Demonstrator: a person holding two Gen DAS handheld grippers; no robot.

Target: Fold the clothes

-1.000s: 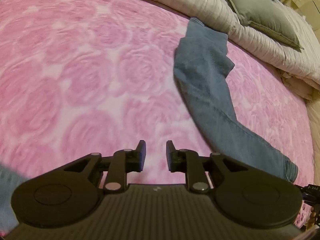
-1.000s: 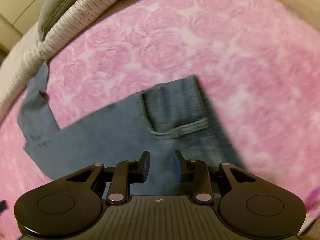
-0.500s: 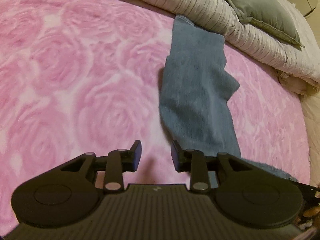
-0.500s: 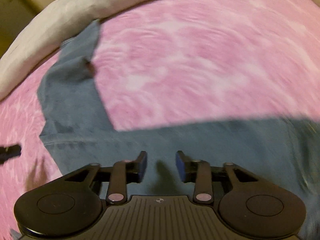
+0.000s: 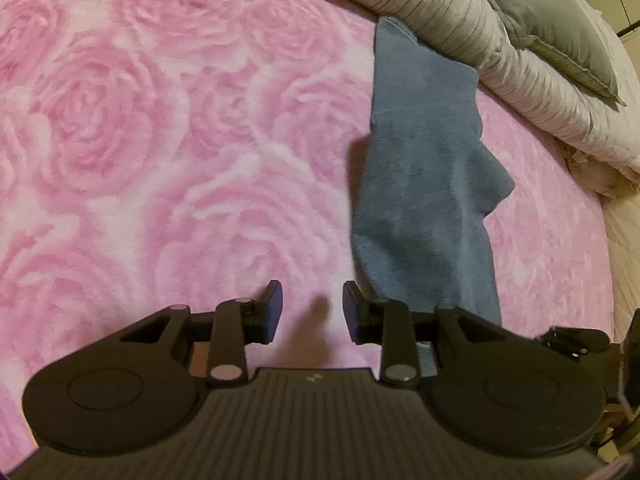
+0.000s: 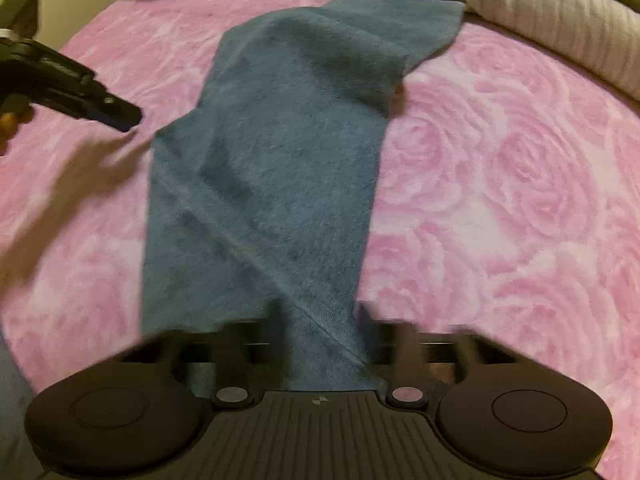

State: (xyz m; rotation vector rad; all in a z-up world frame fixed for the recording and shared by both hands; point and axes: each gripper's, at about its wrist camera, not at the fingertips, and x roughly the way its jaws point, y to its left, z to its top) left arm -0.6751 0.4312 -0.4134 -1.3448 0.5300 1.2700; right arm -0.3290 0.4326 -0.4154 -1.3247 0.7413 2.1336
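Now the right gripper (image 6: 320, 332), jaws just closed, appears through the blur to pinch the near end of the blue jeans (image 6: 276, 168), a fold about to begin. Just left of the denim, the left gripper (image 5: 312, 308) hangs partly open and empty over the pink rose-print blanket (image 5: 160, 160); next it must seize the jeans' near edge so both ends lift together. Beyond, a striped grey duvet (image 5: 500, 60) and grey pillow (image 5: 560, 24) rim the bed.

From my left claw, the lens looks steeply down, close over the pink blanket (image 5: 168, 168); my right claw's view likewise. Both share the jeans (image 5: 424, 184).
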